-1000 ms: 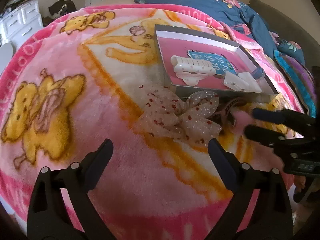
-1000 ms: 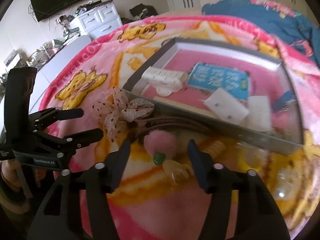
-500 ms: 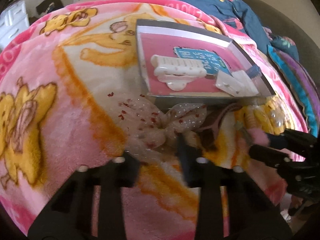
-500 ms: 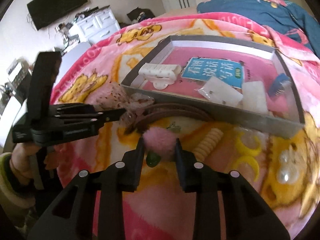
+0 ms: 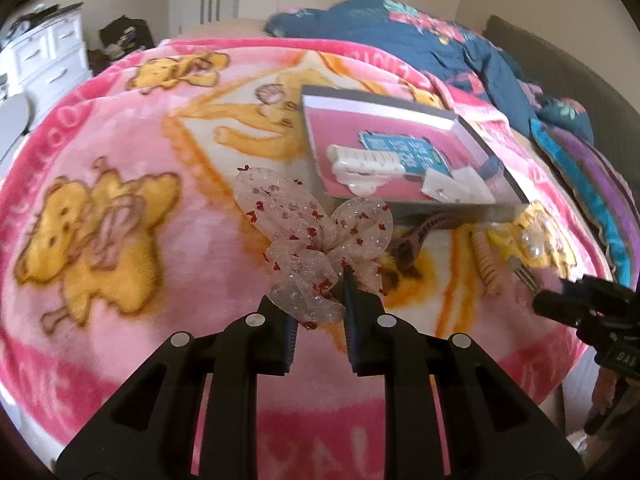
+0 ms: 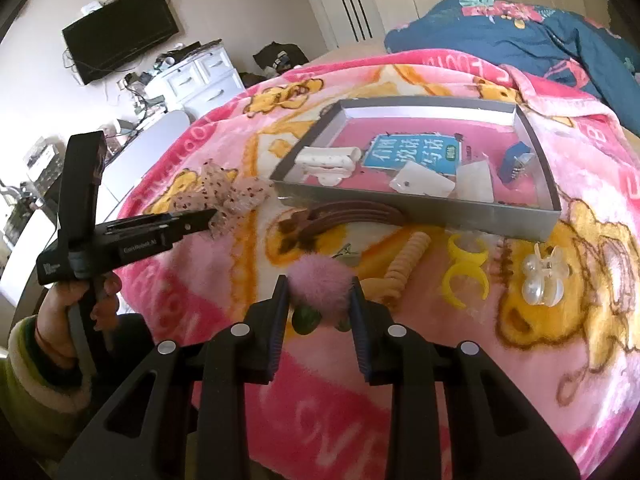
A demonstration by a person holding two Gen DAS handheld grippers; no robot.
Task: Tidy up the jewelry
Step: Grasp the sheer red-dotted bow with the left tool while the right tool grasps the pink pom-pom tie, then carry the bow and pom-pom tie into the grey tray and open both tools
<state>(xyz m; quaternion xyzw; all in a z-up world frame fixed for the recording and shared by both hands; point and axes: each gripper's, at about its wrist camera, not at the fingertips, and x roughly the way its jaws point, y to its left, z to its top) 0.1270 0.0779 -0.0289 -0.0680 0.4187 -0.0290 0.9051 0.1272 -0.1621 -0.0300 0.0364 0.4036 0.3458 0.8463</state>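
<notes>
A sheer bow hair clip with red hearts is lifted off the pink blanket, and my left gripper is shut on its lower loop. The bow also shows in the right wrist view, at the tips of the left gripper. My right gripper is shut on a pink pompom hair tie, held just above the blanket. The grey tray lies beyond it, holding a white claw clip, a blue card and small packets.
On the blanket in front of the tray lie a brown headband, a beige coil hair tie, yellow rings and a clear claw clip. A blue quilt is piled at the far right. White drawers stand left.
Both grippers went from open to shut: the left closed on the bow and lifted it, the right closed on the pink pompom.
</notes>
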